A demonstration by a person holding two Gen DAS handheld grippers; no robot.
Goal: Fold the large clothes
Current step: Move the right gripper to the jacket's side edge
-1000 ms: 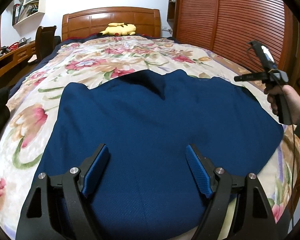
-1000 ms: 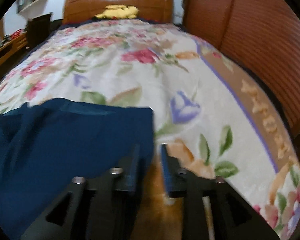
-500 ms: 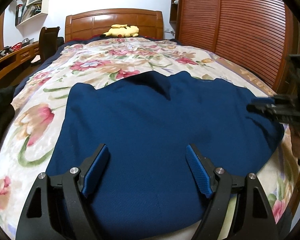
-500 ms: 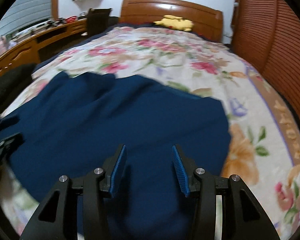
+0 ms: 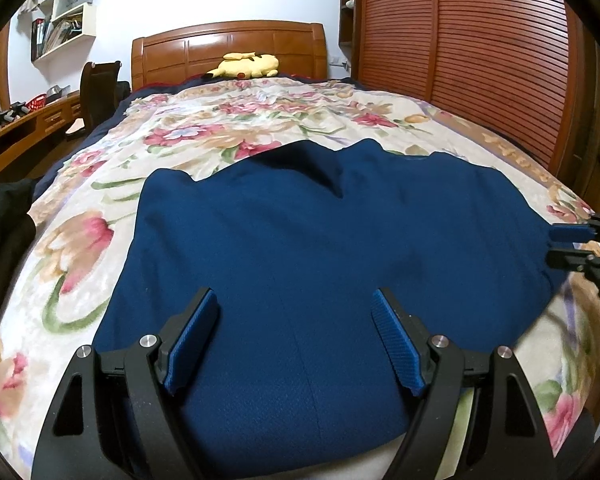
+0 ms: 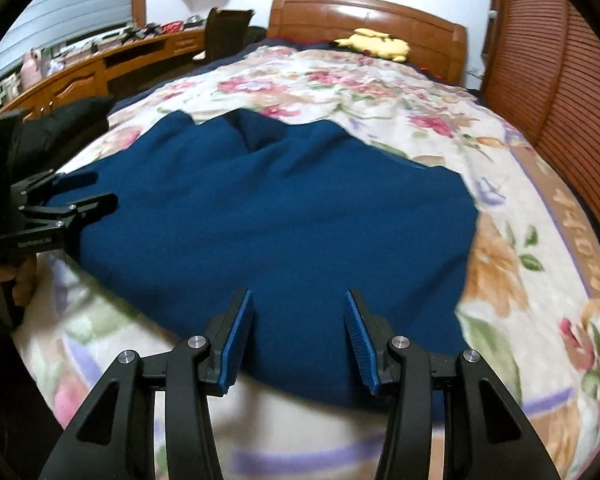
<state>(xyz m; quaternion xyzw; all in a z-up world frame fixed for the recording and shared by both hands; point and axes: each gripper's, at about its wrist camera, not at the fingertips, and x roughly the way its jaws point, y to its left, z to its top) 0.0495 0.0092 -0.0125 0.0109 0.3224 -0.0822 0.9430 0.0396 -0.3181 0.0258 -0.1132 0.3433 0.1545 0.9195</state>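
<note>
A large dark blue garment [image 5: 300, 220] lies spread flat on the flowered bedspread [image 5: 80, 240], with a dark fold near its far edge. My left gripper [image 5: 294, 300] hovers open over the garment's near edge, with nothing between its blue pads. At the right edge of the left wrist view my right gripper [image 5: 560, 244] sits by the garment's right side. In the right wrist view the right gripper [image 6: 298, 300] is open above the garment [image 6: 280, 208] near its front hem, gripping nothing. The left gripper [image 6: 100, 190] shows at the left, held in a hand.
A wooden headboard [image 5: 228, 48] with a yellow plush toy [image 5: 248, 66] stands at the far end. Slatted wooden wardrobe doors [image 5: 480, 60] run along the right. A desk [image 5: 16, 136] and chair [image 5: 100, 92] stand at the left, and dark clothing [image 5: 4, 224] lies by the bed's left edge.
The right gripper swung from the garment's right corner, low over the bedspread, to above its near right part, and its jaws widened. The left gripper stayed put.
</note>
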